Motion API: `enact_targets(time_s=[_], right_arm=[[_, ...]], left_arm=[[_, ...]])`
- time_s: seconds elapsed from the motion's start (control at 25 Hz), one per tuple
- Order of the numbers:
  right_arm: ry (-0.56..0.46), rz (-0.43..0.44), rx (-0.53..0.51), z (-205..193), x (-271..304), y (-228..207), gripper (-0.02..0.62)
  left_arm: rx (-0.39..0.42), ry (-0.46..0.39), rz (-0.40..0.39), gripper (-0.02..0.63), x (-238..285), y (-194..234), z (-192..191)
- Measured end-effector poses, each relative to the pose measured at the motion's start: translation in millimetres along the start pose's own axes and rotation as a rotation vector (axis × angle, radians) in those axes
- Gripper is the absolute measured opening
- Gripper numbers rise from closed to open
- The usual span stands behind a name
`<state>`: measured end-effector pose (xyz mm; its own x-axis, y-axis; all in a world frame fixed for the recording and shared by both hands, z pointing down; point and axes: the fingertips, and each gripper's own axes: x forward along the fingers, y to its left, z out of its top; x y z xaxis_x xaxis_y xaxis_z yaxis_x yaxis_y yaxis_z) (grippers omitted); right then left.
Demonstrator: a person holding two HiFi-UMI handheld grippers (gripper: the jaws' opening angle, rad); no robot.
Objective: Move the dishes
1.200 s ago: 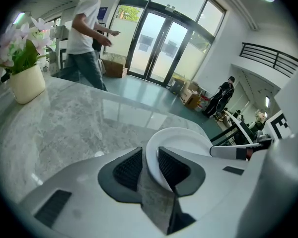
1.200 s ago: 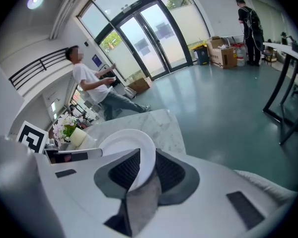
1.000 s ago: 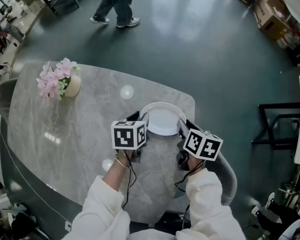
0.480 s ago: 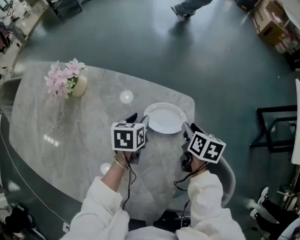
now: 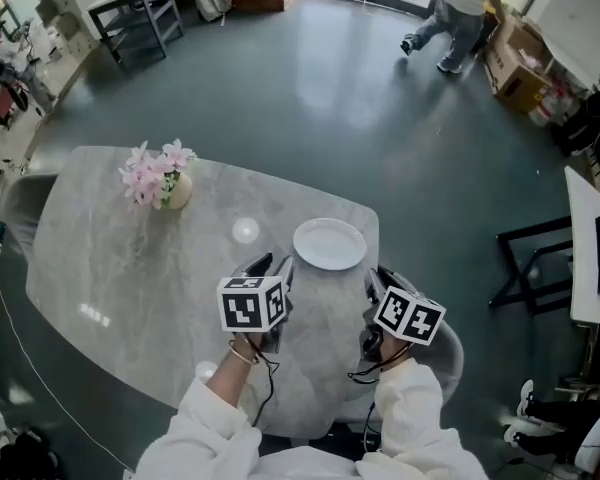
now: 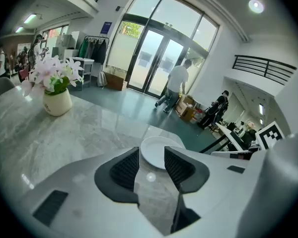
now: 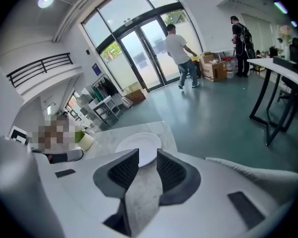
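Well, the grey marble table (image 5: 130, 258) carries a white plate (image 5: 329, 244) lying flat near its far right edge. Just short of it hover the left gripper (image 5: 273, 266) and right gripper (image 5: 378, 275), clear of the plate, jaws narrowly parted on nothing.

The person reaches both forearms, in white sleeves (image 5: 208, 426), toward the plate (image 5: 329, 244). The left gripper (image 5: 271, 265) hangs just short of the plate's near left edge, with its jaws apart and nothing between them. The right gripper (image 5: 376, 277) hangs just short of the plate's near right edge, its jaws likewise apart and empty. A thin bracelet (image 5: 242, 352) circles the left wrist.
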<state>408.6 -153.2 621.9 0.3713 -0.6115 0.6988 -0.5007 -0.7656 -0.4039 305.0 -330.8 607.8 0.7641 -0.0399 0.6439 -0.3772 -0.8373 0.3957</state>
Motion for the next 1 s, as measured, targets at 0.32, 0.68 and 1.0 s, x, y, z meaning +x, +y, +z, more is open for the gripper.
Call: enact_targets(time_s=[0.32,0.68,1.0], right_arm=[[-0.046,0.054,-0.024,-30.6,-61.7,50.2,0.123],[-0.075,0.134,-0.096,-108.6,-127.7,113.3,0.080],[-0.114,0.170,-0.146,-146.2,-169.1,152.3,0.064]], left_arm=[[-0.016,-0.083,-0.038,0.155,-91.1,-11.2,-16.4],[0.016,-0.105,-0.049,0.057,-186.3,-0.4,-75.7],[0.064,-0.152,-0.062,0.009,-250.1,1.0,-109.0]])
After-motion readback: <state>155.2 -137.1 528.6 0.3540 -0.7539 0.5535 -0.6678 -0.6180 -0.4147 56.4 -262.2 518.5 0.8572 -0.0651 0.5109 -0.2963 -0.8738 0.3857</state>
